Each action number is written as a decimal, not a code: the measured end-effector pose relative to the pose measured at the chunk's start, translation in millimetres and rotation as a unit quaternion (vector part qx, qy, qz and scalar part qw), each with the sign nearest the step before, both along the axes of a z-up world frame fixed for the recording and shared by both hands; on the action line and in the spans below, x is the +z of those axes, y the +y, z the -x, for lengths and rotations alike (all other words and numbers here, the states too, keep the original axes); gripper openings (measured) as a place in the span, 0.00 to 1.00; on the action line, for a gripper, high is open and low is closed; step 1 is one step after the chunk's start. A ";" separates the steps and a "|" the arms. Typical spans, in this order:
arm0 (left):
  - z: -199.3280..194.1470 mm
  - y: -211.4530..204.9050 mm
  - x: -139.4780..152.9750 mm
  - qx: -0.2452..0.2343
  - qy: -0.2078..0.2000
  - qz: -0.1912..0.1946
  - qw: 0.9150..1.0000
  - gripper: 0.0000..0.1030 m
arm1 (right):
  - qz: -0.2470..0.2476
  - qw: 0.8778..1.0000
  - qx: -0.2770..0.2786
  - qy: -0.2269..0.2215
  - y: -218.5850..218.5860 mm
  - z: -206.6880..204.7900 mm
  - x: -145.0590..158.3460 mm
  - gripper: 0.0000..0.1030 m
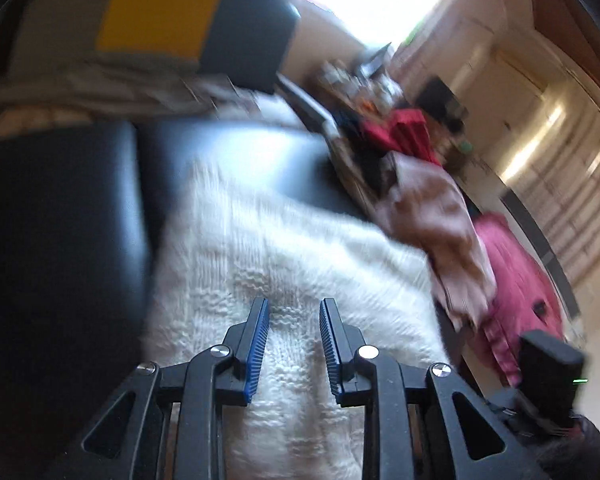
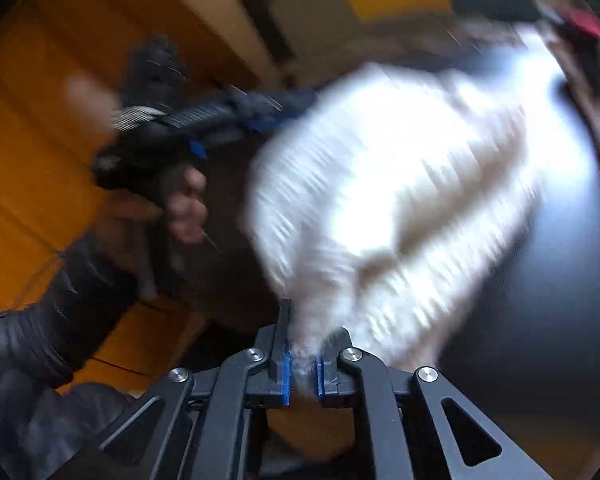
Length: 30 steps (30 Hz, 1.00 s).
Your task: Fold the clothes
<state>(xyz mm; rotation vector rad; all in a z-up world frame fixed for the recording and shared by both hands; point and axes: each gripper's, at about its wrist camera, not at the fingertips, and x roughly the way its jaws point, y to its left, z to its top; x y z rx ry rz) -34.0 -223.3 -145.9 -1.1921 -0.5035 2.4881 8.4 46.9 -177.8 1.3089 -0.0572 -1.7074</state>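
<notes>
White knit sweater (image 2: 388, 200) pinched in right tongs (image 2: 300, 364), stretching to upper right; left tongs (image 1: 294, 320) part-open above its middle, gripping nothing.

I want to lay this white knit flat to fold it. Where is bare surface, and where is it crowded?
Bare black cushion lies left of the white knit, and a smaller patch beyond it, before the patchwork pillow. Right is crowded: tan garment, pink garment, red cloth.
</notes>
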 end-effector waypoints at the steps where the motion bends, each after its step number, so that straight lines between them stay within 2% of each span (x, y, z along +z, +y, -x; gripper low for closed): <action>1: -7.2 7.2 -3.5 -0.004 0.018 0.011 1.000 0.23 | -0.024 1.000 -0.010 -0.006 5.2 -2.1 -17.9 0.05; 2: -14.3 14.2 -6.9 -0.008 0.035 0.021 0.999 0.23 | -0.029 0.999 -0.012 -0.009 9.2 -4.4 -27.4 0.04; 4: -21.8 20.2 -7.2 -0.003 0.043 0.034 0.998 0.23 | -0.009 1.000 -0.021 -0.018 16.6 -7.6 -29.3 0.05; 6: -22.9 15.2 -8.5 0.004 0.036 0.005 0.999 0.23 | 0.005 0.999 -0.019 -0.026 23.8 -9.4 -26.2 0.07; 9: -24.6 9.7 -9.8 0.013 0.035 -0.019 0.999 0.23 | 0.025 0.998 -0.028 -0.045 41.6 -4.4 -8.9 0.15; 11: -26.5 6.8 -10.4 0.019 0.036 -0.033 0.999 0.23 | 0.048 0.997 -0.049 -0.036 56.3 0.5 10.6 0.30; 13: -28.5 3.7 -10.9 0.026 0.036 -0.048 0.998 0.23 | 0.089 0.993 -0.081 -0.007 68.0 10.6 34.2 0.56; 15: -30.1 3.2 -10.8 0.030 0.038 -0.052 0.997 0.23 | 0.121 0.985 -0.123 0.010 65.9 33.5 45.1 0.69; 18: -32.3 3.1 -9.2 0.037 0.042 -0.055 0.997 0.23 | 0.122 0.974 -0.191 0.014 49.3 75.1 38.2 0.69; 21: -38.3 0.0 -6.1 0.048 0.054 -0.061 0.995 0.23 | 0.084 0.974 -0.209 -0.008 28.1 102.7 15.4 0.68; 23: -48.5 -2.0 -1.5 0.057 0.079 -0.063 0.993 0.23 | 0.062 0.975 -0.212 -0.018 23.9 114.3 1.9 0.51; 24: -53.5 -2.3 -1.0 0.062 0.088 -0.060 0.992 0.23 | 0.063 0.976 -0.210 -0.014 17.6 114.5 1.0 0.30; 27: -66.9 -9.5 -2.5 0.075 0.102 -0.063 0.990 0.23 | 0.042 0.979 -0.194 0.038 5.3 113.3 24.2 0.20; 28: -71.0 -12.2 -3.7 0.073 0.104 -0.069 0.989 0.23 | 0.032 0.979 -0.188 0.065 3.0 112.4 39.9 0.12; 30: -79.2 -17.2 -6.1 0.068 0.108 -0.081 0.989 0.23 | 0.002 0.975 -0.182 0.129 -0.2 110.2 64.4 0.12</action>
